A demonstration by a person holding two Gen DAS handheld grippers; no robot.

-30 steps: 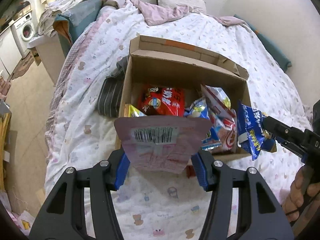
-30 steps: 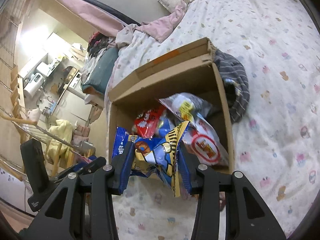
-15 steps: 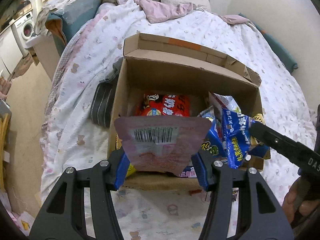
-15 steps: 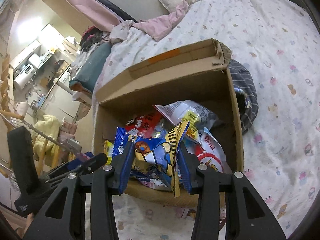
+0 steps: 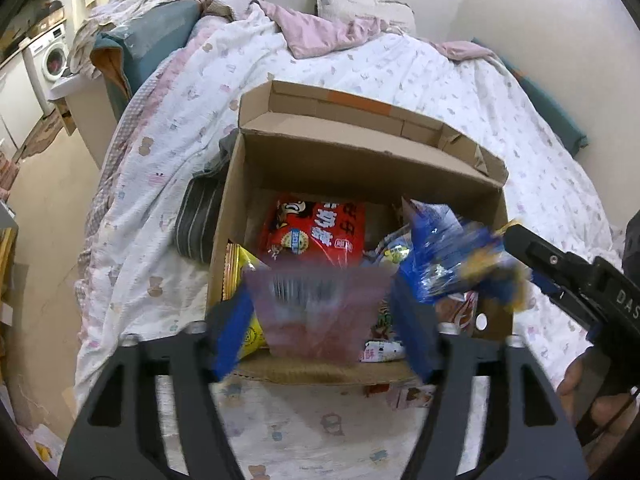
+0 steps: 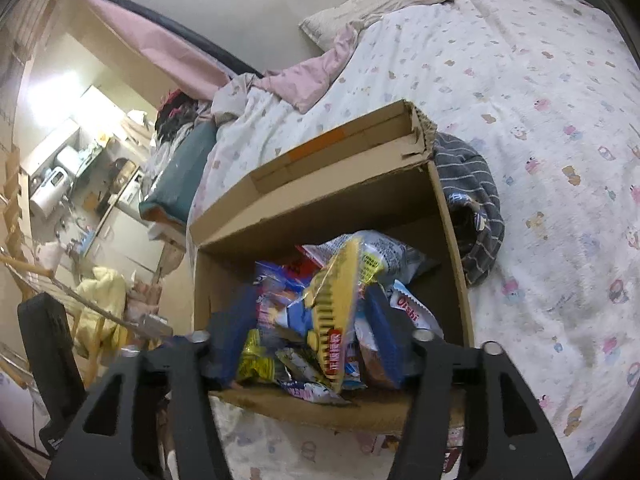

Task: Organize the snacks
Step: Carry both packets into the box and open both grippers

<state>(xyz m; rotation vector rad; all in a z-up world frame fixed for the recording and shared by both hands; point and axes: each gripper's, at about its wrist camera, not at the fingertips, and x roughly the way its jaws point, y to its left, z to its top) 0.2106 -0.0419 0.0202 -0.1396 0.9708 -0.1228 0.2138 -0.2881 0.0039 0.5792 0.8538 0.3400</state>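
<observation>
An open cardboard box (image 5: 360, 156) of snack packets sits on the bed; it also shows in the right wrist view (image 6: 320, 208). My left gripper (image 5: 322, 320) has its fingers spread wide, with a pink packet (image 5: 316, 312) blurred between them over the box's near edge. My right gripper (image 6: 308, 336) also has its fingers spread, and the blue and yellow packet (image 6: 316, 320) sits blurred between them above the box; it also shows in the left wrist view (image 5: 452, 260). A red packet (image 5: 316, 232) lies inside the box.
A striped grey cloth (image 5: 200, 216) lies against the box's left side and shows in the right wrist view (image 6: 476, 208). A pillow (image 5: 360, 4) and pink blanket (image 5: 320, 32) lie at the bed's head. A washing machine (image 5: 48, 60) stands far left.
Both grippers moved forward over the box and their fingers spread apart. The pink packet and the blue packet are now blurred with motion between the spread fingers.
</observation>
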